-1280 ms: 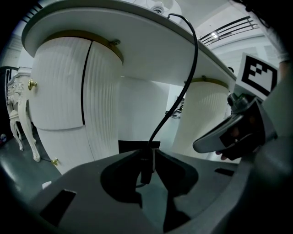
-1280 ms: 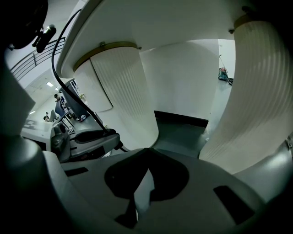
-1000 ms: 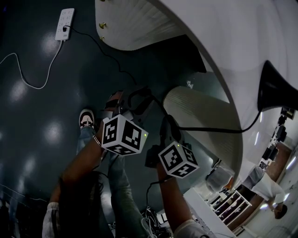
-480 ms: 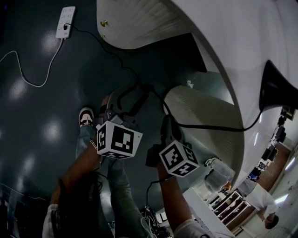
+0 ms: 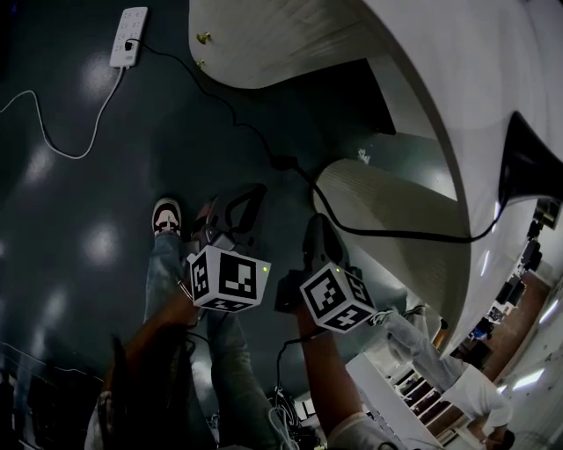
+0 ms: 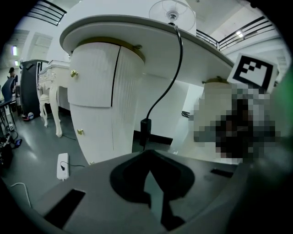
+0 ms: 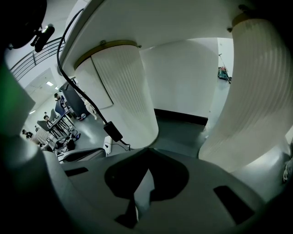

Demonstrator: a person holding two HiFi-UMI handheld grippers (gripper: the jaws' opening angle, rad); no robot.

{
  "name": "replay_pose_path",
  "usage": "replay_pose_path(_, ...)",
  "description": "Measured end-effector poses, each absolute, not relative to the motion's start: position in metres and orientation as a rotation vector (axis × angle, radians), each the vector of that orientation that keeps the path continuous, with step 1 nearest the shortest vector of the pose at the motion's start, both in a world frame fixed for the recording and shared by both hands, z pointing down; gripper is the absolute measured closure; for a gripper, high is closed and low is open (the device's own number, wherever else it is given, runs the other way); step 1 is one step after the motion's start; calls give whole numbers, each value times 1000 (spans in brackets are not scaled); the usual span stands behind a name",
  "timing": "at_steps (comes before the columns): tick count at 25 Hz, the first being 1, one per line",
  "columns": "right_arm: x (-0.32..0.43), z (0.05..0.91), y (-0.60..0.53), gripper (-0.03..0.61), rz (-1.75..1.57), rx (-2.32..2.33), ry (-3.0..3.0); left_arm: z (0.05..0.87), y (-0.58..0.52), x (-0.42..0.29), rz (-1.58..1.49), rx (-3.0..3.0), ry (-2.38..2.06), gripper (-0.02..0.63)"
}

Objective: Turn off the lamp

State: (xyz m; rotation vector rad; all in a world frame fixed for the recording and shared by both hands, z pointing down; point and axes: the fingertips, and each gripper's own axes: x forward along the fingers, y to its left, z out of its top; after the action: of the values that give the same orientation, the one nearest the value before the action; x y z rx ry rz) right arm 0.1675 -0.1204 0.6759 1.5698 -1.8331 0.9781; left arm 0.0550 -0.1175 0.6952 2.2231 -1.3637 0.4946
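Observation:
The black lamp stands on the white desk at the right. Its black cord drops off the desk edge to an inline switch hanging above the floor. The left gripper sits just below and left of that switch, apart from it, shut with nothing held. In the left gripper view the switch hangs just beyond the closed left gripper, and the lamp shows on top of the desk. The right gripper is beside it, shut and empty; its view shows the switch at left.
A white power strip lies on the dark floor at top left, with the cord plugged in and a white cable trailing away. The desk's ribbed white pedestals rise close on the right. A shoe is beside the left gripper.
Half a second ago the left gripper's open fingers reached up to the switch. Now it has drawn back down from the switch and its jaws have shut. The right gripper has stayed put.

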Motion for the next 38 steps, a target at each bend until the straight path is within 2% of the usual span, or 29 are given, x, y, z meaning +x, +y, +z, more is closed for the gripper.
replay_pose_path(12, 162, 649, -121, 580, 957, 1561, -1837, 685, -103, 43, 489, 1982, -1321, 606)
replay_pose_path(23, 153, 575, -116, 580, 948, 1554, -1902, 591, -111, 26, 471, 1992, -1401, 606)
replay_pose_path(38, 163, 438, -89, 580, 953, 1629, -1950, 436, -96, 66, 441, 2088, -1388, 606)
